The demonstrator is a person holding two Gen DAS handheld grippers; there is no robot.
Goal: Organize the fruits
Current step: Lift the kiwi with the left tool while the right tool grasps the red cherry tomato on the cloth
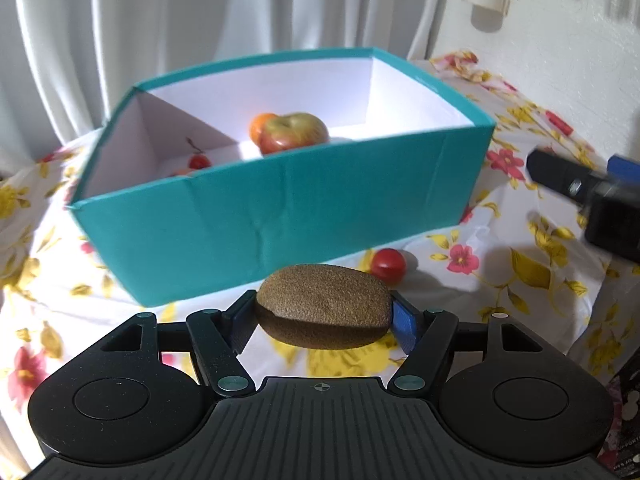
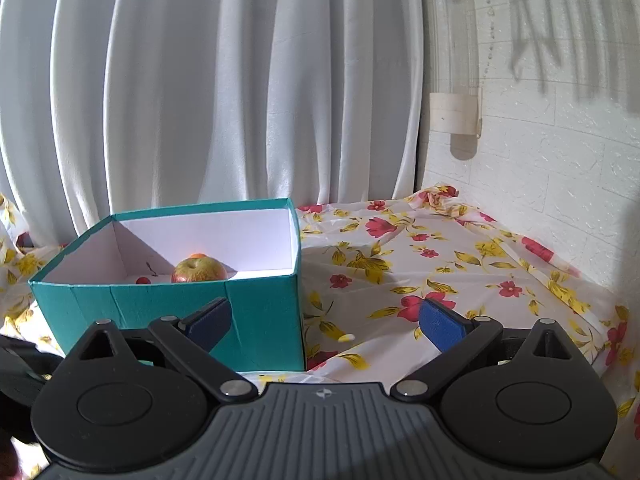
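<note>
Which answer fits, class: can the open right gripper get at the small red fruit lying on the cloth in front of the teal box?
Probably yes: the small red fruit lies uncovered beside the teal box, and the right gripper holds nothing.

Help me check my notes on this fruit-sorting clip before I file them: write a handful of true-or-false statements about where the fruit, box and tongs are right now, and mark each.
1. The left tongs are shut on a kiwi. True.
2. The right tongs hold an apple. False: they are open and hold nothing; the apple lies in the teal box.
3. An orange fruit sits right behind the apple in the same compartment. True.
4. The teal box is one undivided space. False: a white divider splits it into compartments.
5. A small red fruit lies on the floral cloth outside the box. True.
6. The kiwi rests on the cloth. False: it is held clear above it.
</note>
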